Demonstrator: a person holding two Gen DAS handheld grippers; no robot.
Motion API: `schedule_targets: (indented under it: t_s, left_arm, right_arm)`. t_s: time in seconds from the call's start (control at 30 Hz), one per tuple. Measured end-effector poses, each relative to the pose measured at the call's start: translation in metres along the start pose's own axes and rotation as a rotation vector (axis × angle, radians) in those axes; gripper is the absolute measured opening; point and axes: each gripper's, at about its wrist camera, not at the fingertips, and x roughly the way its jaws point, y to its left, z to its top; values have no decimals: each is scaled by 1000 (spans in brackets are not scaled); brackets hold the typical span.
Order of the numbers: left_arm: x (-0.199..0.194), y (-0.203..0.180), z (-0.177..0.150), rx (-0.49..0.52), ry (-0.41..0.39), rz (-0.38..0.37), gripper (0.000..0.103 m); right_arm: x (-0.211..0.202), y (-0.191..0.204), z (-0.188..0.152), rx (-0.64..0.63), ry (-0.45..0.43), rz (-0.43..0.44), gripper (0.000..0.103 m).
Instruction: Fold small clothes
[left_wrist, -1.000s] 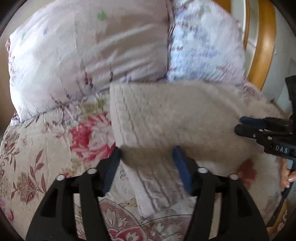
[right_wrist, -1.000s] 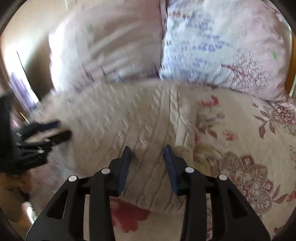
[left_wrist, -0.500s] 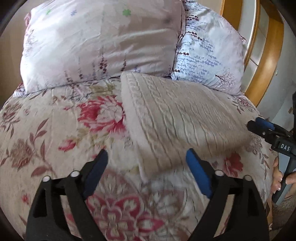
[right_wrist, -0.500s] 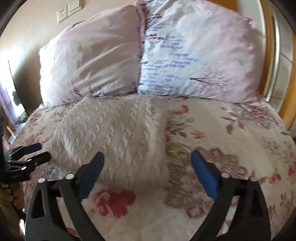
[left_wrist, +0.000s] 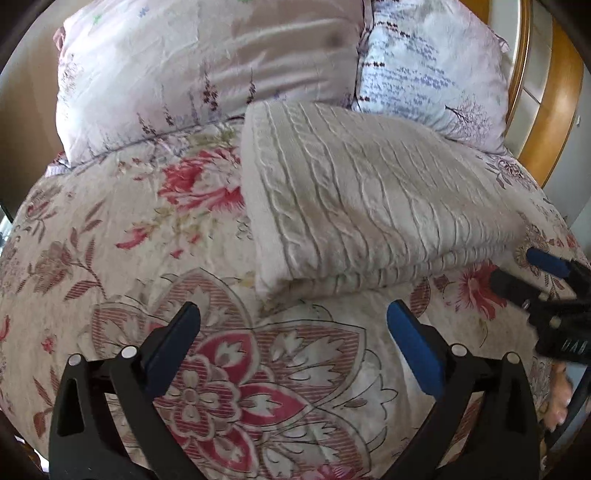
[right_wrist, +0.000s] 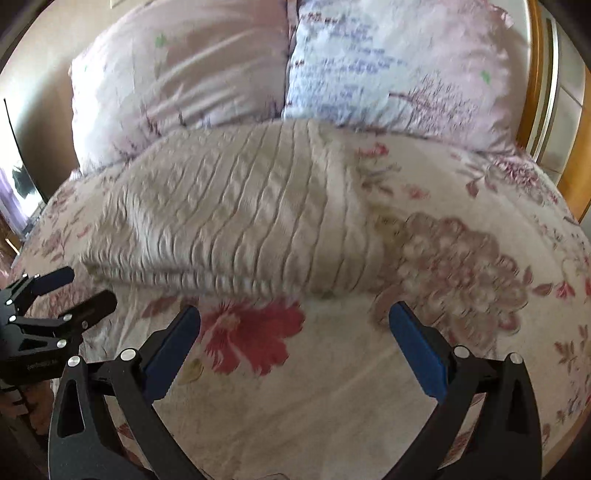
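the left gripper (left_wrist: 293, 325) had its jaws still opening, near their widest, nothing between them. the right gripper (right_wrist: 294, 325) stood spread just as wide and empty. just beyond both lay the folded cream cable-knit sweater (left_wrist: 362, 195) on the floral bedspread (left_wrist: 122, 243), its far edge against two pillows (left_wrist: 207, 62) by the wooden headboard (left_wrist: 554, 110).

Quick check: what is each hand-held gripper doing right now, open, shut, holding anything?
Left hand-held gripper: jaws opening, nothing between them, short of the folded knit sweater.
Right hand-held gripper: open wide, empty, sweater lying beyond its fingertips.
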Motion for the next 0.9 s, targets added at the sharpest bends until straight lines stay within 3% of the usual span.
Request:
schedule_targets:
  t_s: [0.2,0.9]
  left_arm:
    - [11,-8,-2,27,43,52,101]
    - [13,-6,-1,21,37,42,101]
  right_arm:
    - [7,12,-8,-20,28,-47,102]
    - [11,12,-8,-31,51,-72,102]
